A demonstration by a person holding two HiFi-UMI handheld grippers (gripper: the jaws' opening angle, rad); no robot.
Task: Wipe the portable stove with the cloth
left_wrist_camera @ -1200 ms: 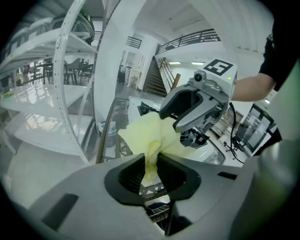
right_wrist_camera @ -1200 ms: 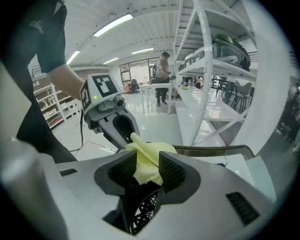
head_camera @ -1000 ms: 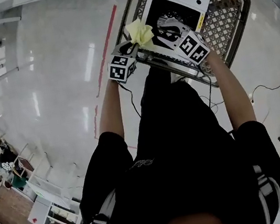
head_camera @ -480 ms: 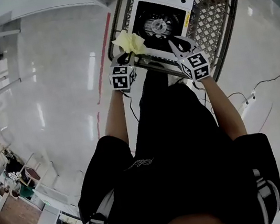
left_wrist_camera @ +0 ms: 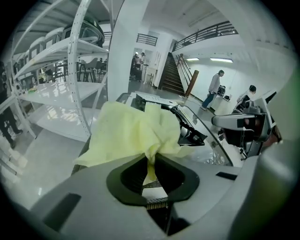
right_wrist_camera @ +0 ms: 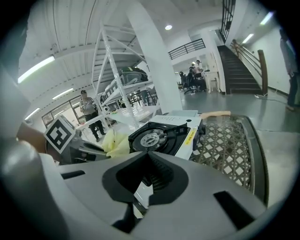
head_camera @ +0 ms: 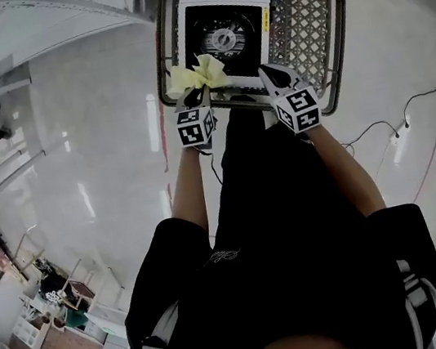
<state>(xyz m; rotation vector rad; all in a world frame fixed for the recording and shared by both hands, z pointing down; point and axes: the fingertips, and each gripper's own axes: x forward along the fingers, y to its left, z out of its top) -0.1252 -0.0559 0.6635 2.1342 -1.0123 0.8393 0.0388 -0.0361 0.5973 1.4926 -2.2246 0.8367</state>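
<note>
Portable stove (head_camera: 227, 31) sits on the mesh bench (head_camera: 303, 14), white-bodied with a black burner well. At the stove's near left corner, the left claw (left_wrist_camera: 151, 161) pinches a yellow cloth (left_wrist_camera: 129, 133), which bunches up beyond the tips. Its jaws have just been closing further, with the fabric caught between them. At the stove's near right corner, the right claw (right_wrist_camera: 147, 157) is fully closed and holds nothing, its tips by the stove's front edge.

Room beside the portable stove (head_camera: 227, 39)
The bare lattice table (head_camera: 304, 22) was left free at right; the left was closed by its rim (head_camera: 161, 46).
</note>
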